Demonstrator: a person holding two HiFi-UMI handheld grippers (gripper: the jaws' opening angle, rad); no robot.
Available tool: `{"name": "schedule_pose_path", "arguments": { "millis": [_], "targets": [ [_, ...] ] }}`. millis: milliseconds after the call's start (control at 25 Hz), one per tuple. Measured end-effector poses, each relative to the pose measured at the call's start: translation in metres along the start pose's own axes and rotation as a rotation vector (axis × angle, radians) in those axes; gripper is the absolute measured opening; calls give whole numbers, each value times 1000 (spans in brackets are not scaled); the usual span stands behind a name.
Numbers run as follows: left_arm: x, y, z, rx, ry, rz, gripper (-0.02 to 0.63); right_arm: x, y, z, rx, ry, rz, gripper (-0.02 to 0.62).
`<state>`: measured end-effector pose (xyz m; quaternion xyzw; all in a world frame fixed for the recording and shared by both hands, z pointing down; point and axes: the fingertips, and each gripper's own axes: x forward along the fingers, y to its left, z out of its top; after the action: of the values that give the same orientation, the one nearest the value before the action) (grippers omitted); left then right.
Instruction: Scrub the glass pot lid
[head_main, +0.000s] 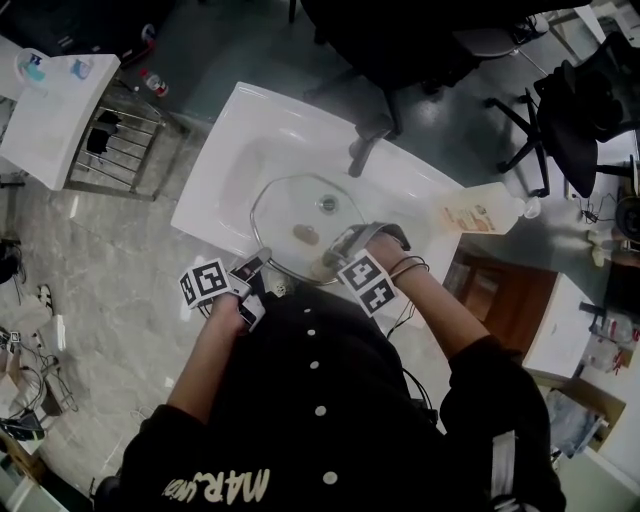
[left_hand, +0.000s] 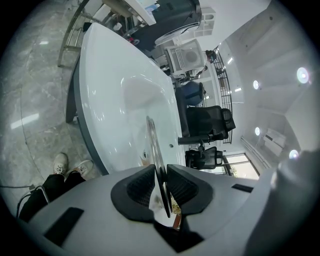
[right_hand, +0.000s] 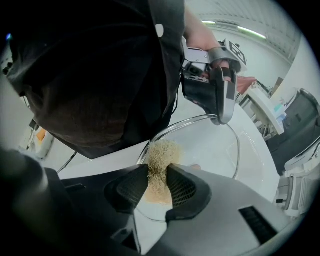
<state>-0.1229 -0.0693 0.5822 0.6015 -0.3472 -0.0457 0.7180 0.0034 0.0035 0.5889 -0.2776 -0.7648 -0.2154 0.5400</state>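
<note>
Gripping, right claw (right_hand: 157, 172): the jaws stand narrow, pinched on a tan fibrous scrub pad (right_hand: 161, 152) that sticks out past the tips.
At its tips: the pad lies against the glass pot lid (right_hand: 210, 145), on the stretch of glass nearest this claw, just inside the rim. I cannot tell how hard it presses.
Left claw (left_hand: 160, 172): the jaws are almost together, clamped on the lid's metal-banded rim, which runs edge-on between the pads. It grips the rim across the glass from the right claw's tips.
Lid's place: it hangs between the two claws, above the white basin (head_main: 235, 125) and not resting in it.
Ahead of both claws: the knob (head_main: 328, 203) sits at the lid's centre, then comes the far rim.
Farther off: a dark tap (head_main: 362, 155) stands beyond the lid, and a soap bottle (head_main: 480, 212) lies on the basin's edge, out to the right claw's side.
Step in hand: by my judgement the scrubbing is under way, with the pad working the near edge.
Next move: it calls for sweeping the pad away from the tips, toward the knob and the far rim, under even pressure.
Risk: the left clamp must hold firm, since a thin rim grip could let the lid twist or slip.
</note>
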Motion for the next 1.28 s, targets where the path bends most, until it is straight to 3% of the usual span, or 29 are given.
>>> {"name": "schedule_pose_path", "arguments": {
  "millis": [120,240,400,520,640,760,880,1080,1280],
  "targets": [
    [1,0,-2,14,7,-4,92,0,-1,-1,9,20,-28,130],
    [2,3,-1,29,16,-4,100,0,-8,-4,62,26,-109,132],
    [0,3,-1,51,29,-9,146,-7,-21,-1,251,-24,-258,132],
    [-7,7,0,126,41,52,183,-22,-36,-7,430,-50,-428,133],
    [-24,12,9,240,24,146,204,-53,-49,-20,644,-95,-613,133],
    [-53,-1,36,392,-94,225,192,-94,-55,-35,874,-186,-797,134],
    [-79,-48,69,602,-282,199,37,-149,-58,-50,1056,-306,-1022,135],
    [-87,-144,90,969,-403,143,29,-231,-57,-55,1144,-446,-1313,135],
    [-89,-212,90,1139,-458,72,28,-304,-48,-51,1120,-574,-1581,135]
  ]
}}
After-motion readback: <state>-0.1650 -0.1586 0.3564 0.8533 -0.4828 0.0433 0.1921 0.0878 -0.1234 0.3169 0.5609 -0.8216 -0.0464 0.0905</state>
